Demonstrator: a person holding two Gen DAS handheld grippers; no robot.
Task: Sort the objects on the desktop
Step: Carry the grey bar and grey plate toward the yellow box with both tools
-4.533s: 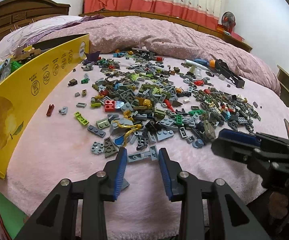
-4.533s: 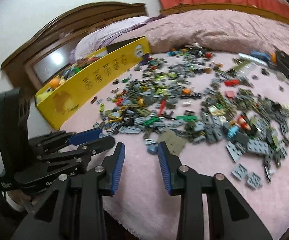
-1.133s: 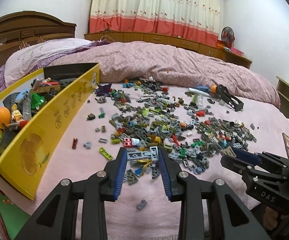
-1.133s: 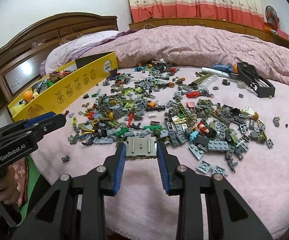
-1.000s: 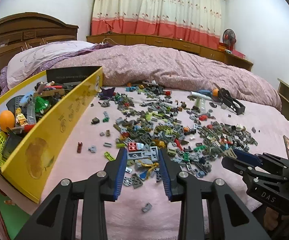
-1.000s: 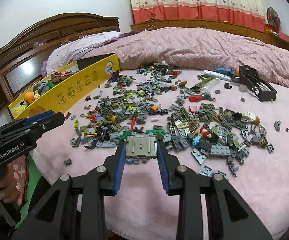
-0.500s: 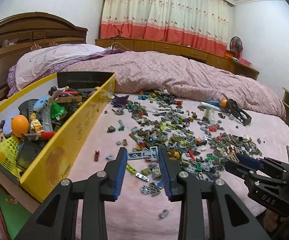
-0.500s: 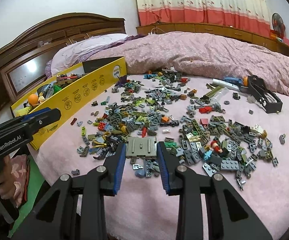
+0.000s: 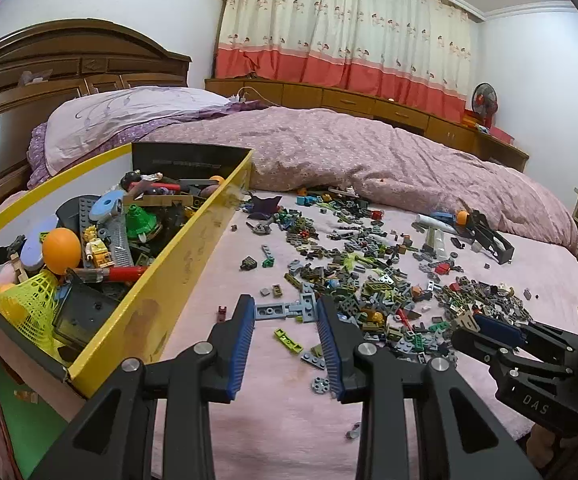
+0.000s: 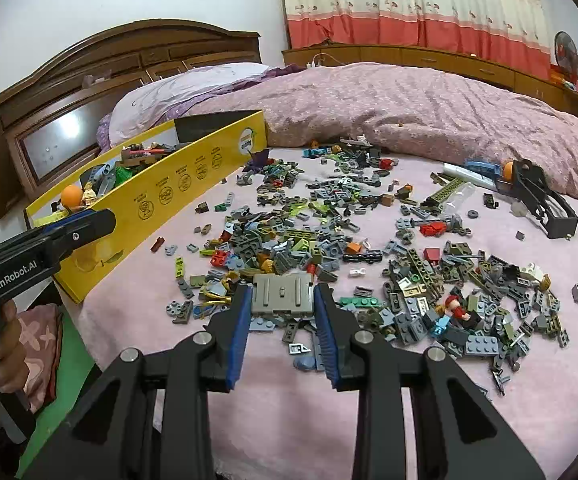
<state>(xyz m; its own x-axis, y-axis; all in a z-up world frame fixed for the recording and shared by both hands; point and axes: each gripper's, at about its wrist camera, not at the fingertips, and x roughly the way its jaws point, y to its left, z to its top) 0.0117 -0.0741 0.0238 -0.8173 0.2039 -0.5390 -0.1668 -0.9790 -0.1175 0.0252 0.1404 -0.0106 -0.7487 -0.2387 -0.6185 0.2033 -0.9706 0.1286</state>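
Observation:
A wide scatter of small toy bricks (image 9: 369,276) (image 10: 369,248) lies on the pink bedspread. My left gripper (image 9: 286,312) is shut on a grey-blue flat brick piece (image 9: 285,310), held above the bedspread just right of the yellow box (image 9: 177,272). My right gripper (image 10: 282,300) is shut on a grey rectangular plate (image 10: 282,295), lifted over the near edge of the brick pile. In the right wrist view the left gripper's body (image 10: 41,248) shows at the left, in front of the yellow box (image 10: 177,184). The right gripper's body (image 9: 529,360) appears low right in the left wrist view.
The yellow box holds toys: an orange ball (image 9: 62,245), a yellow net (image 9: 29,300), a minifigure (image 9: 98,246). A black frame toy (image 10: 545,200) and a rumpled purple quilt (image 10: 429,112) lie at the far side. A wooden headboard (image 10: 109,80) stands at the left.
Both grippers have drawn back from the pile and risen slightly with their pieces still held. The left one has shifted toward the yellow box, whose inside now shows more.

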